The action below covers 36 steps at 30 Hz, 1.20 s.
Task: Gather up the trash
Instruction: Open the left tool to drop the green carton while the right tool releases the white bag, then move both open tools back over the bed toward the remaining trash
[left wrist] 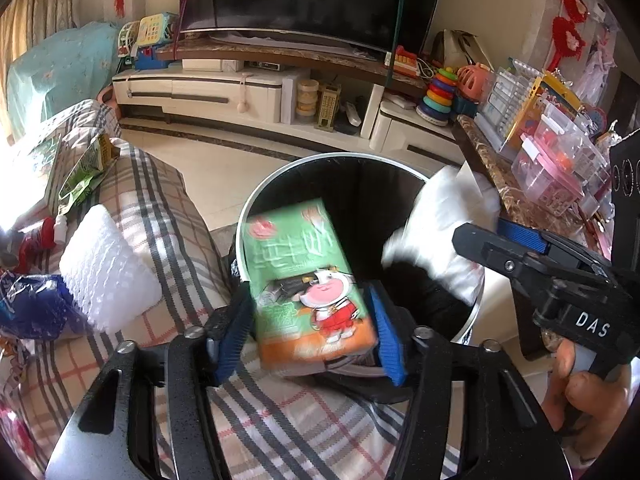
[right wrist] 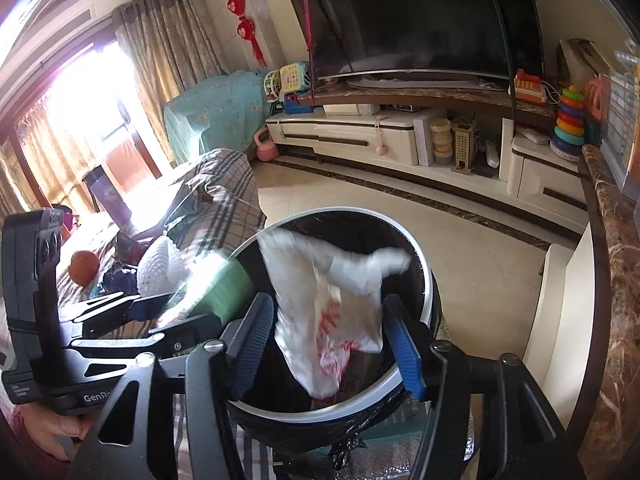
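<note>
Green milk carton (left wrist: 308,284) and white plastic bag (right wrist: 332,304) are let go over the black bin's (left wrist: 248,216) rim, between the spread-apart pads of the left gripper (left wrist: 310,332) and right gripper (right wrist: 332,340), so both can be dropped inside.

A plaid-covered sofa (left wrist: 168,216) carries a white foam pad (left wrist: 104,268), a blue wrapper (left wrist: 32,308) nearer left, green packets (left wrist: 80,176) farther, perhaps a red-capped bottle (left wrist: 48,236).
</note>
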Each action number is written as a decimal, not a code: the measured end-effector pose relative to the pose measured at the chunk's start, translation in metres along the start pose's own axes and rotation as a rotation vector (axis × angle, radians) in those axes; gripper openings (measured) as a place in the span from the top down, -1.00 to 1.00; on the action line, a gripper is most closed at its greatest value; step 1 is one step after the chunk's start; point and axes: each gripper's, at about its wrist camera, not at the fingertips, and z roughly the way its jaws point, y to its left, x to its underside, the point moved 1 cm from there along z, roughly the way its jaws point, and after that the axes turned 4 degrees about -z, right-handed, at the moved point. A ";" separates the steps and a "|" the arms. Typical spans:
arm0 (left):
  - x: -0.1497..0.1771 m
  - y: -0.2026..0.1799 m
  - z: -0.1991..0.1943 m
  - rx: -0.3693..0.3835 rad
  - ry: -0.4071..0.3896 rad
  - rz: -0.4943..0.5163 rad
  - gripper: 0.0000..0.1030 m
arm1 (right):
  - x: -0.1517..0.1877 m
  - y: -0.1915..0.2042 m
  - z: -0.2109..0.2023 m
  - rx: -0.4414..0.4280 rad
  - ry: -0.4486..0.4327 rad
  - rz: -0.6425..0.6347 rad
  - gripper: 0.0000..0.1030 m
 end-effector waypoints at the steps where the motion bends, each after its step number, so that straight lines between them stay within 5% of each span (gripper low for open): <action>1: 0.001 0.001 -0.002 -0.002 -0.004 -0.004 -0.28 | 0.000 0.000 -0.002 -0.002 -0.004 0.004 -0.29; 13: 0.035 0.034 -0.046 -0.026 -0.069 -0.094 -0.34 | 0.011 0.023 -0.017 -0.025 -0.038 0.011 -0.74; 36: 0.130 0.123 -0.124 -0.155 -0.116 -0.275 -0.35 | 0.057 0.129 -0.006 -0.115 0.013 -0.078 -0.90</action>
